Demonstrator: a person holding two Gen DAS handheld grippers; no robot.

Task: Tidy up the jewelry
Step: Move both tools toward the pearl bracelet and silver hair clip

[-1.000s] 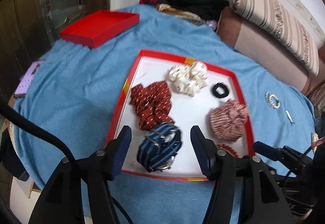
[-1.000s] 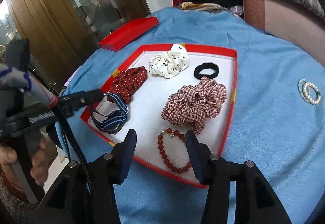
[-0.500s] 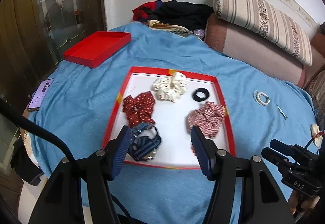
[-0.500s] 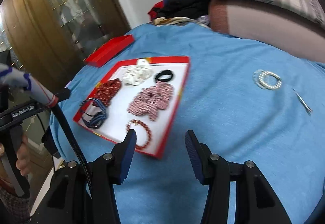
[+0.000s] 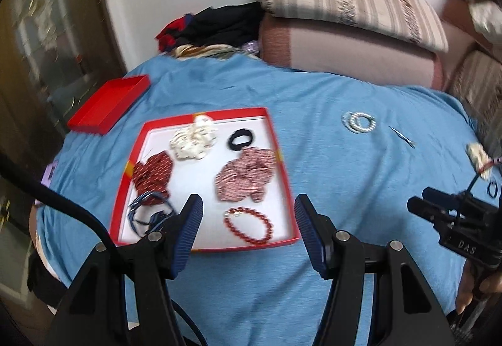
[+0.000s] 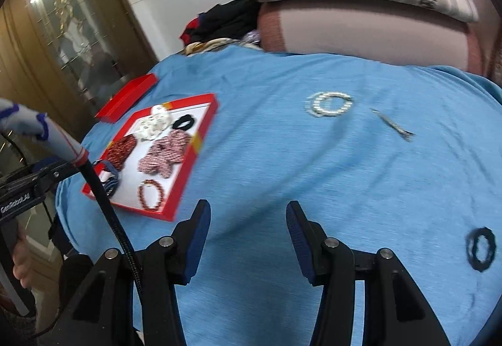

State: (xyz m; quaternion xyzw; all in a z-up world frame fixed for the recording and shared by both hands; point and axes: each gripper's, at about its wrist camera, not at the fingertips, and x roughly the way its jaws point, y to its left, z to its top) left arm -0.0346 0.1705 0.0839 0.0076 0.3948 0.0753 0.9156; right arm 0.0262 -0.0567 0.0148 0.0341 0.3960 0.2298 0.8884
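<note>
Two tools, left tool (image 5: 248, 225) and right tool (image 6: 246, 234), both spread wide and holding nothing, red tray (image 5: 284, 176) of scrunchies and a red bead bracelet (image 5: 249, 225) on the blue-covered tabletop (image 6: 313, 176), pearl bracelets (image 6: 329, 104) well apart to its right.

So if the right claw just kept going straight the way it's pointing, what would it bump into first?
Probably just the blue cloth. The right claw is open and empty, and nothing lies between its fingers. The pearl bracelet lies farther ahead, slightly right; depth is hard to judge.
</note>
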